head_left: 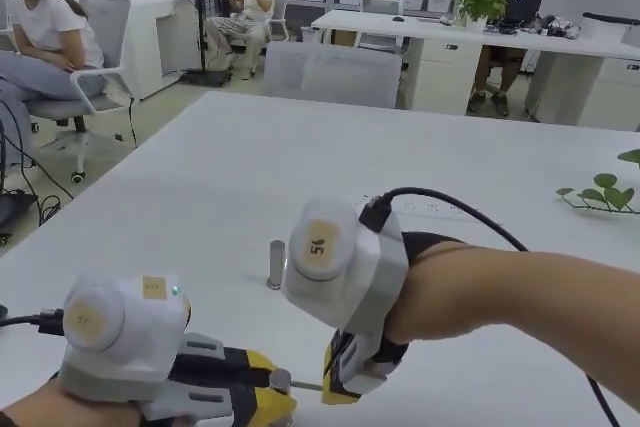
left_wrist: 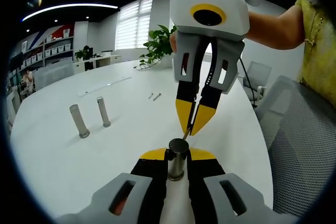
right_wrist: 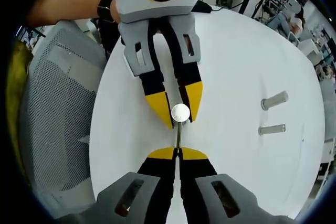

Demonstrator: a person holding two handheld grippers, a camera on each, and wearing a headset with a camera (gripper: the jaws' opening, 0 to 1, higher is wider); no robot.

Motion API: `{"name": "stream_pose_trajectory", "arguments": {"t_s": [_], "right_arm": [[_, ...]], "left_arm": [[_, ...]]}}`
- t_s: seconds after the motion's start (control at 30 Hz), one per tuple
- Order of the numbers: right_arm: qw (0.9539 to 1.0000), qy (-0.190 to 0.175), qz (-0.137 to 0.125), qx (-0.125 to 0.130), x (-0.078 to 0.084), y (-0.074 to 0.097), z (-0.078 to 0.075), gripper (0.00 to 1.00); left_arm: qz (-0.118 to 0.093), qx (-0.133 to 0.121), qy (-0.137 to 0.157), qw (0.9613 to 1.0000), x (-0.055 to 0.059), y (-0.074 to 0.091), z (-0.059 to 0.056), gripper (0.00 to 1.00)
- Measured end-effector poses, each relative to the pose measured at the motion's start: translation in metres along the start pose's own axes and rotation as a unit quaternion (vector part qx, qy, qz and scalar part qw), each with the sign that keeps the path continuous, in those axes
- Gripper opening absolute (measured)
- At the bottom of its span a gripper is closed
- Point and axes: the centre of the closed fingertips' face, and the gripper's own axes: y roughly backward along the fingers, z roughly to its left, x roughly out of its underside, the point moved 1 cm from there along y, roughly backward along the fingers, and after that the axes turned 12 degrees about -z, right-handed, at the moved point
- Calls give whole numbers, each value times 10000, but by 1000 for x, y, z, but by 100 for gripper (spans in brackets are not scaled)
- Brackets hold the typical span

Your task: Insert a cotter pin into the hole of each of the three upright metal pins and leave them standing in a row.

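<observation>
Cotter pin tip at the head of the held pin, lined up for the push-in.

The left gripper [left_wrist: 177, 155] is clamped on a short grey metal cylinder pin [left_wrist: 178, 165], which stands upright at the near edge of the white table [left_wrist: 58, 161]. The right gripper [left_wrist: 192, 125] faces it, pinched tight on a thin wire cotter pin [right_wrist: 178, 136]. The cotter pin's long axis runs along the right jaws, crosswise to the upright pin, with its tip touching or just short of the pin's head. The hole is too small to see. The right gripper is nearer, so the push looks to be straight toward the left gripper. A second upright grey pin [left_wrist: 80, 120] and a third upright grey pin [left_wrist: 103, 111] stand well apart from it, with two loose cotter pins [left_wrist: 157, 97] beyond them.
</observation>
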Motion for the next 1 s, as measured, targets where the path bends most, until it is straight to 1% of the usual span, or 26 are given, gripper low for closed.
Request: {"name": "stream_pose_trajectory", "arguments": {"t_s": [0.67, 1.0], "right_arm": [[9999, 114, 44, -15, -1, -2, -1, 2], [9998, 145, 101, -92, -1, -2, 0, 2]], "left_arm": [[-40, 46, 53, 10000, 1, 1, 0, 12], [-6, 83, -16, 10000, 2, -1, -1, 12]]}}
